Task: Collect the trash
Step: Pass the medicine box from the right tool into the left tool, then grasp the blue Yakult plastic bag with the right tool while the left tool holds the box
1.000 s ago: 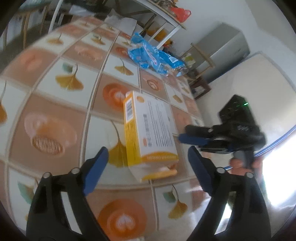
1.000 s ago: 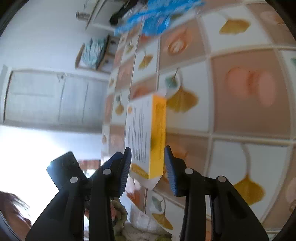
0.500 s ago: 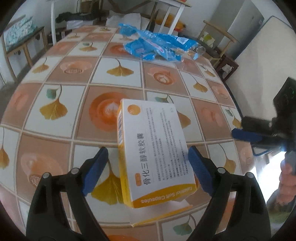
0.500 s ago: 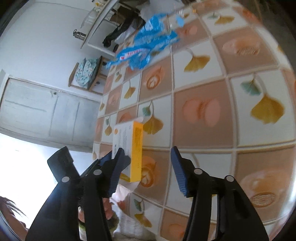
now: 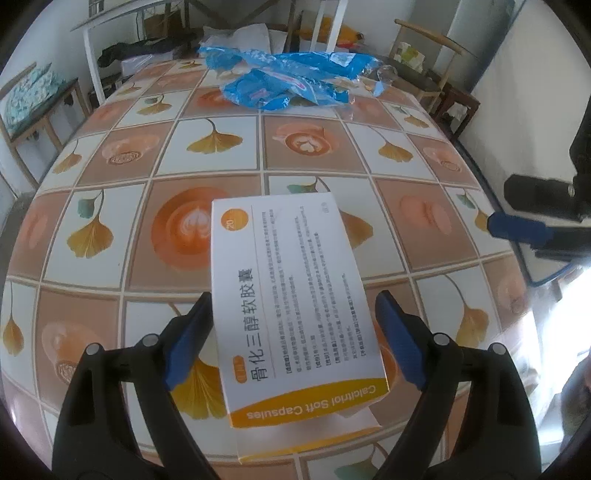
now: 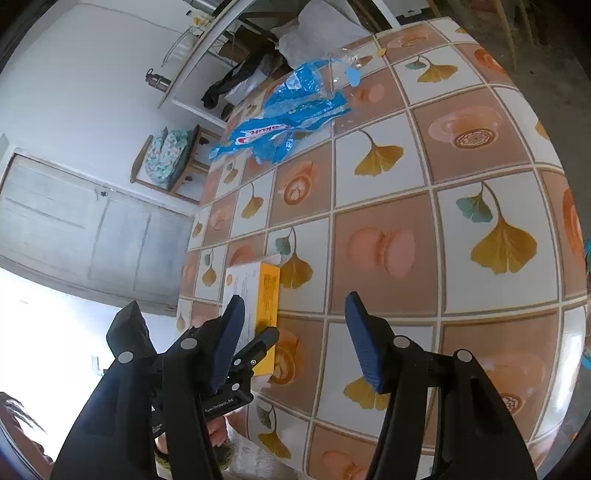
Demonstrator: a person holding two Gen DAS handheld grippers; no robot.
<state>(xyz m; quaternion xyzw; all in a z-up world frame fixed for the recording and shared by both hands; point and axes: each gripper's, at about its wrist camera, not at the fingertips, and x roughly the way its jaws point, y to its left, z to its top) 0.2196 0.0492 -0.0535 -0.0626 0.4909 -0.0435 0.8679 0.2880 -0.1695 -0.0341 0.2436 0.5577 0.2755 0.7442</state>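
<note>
A white and orange medicine box (image 5: 291, 295) lies flat on the tiled table (image 5: 184, 147), near its front edge. My left gripper (image 5: 295, 343) is open with a finger on each side of the box, not closed on it. The box also shows in the right wrist view (image 6: 258, 295), partly behind the left gripper's finger. My right gripper (image 6: 295, 339) is open and empty above the table to the right of the box; it shows in the left wrist view (image 5: 517, 229). Crumpled blue plastic wrappers (image 5: 288, 81) lie at the far end of the table, also in the right wrist view (image 6: 284, 118).
A clear plastic scrap (image 6: 343, 59) lies by the wrappers. A white frame table (image 5: 110, 22), wooden chairs (image 5: 424, 48) and a bench with a cushion (image 6: 166, 155) stand around the table. The table edge is close to me.
My left gripper has moved forward so its fingers now flank the box. My right gripper has pulled away from the box to the right and opened wider.
</note>
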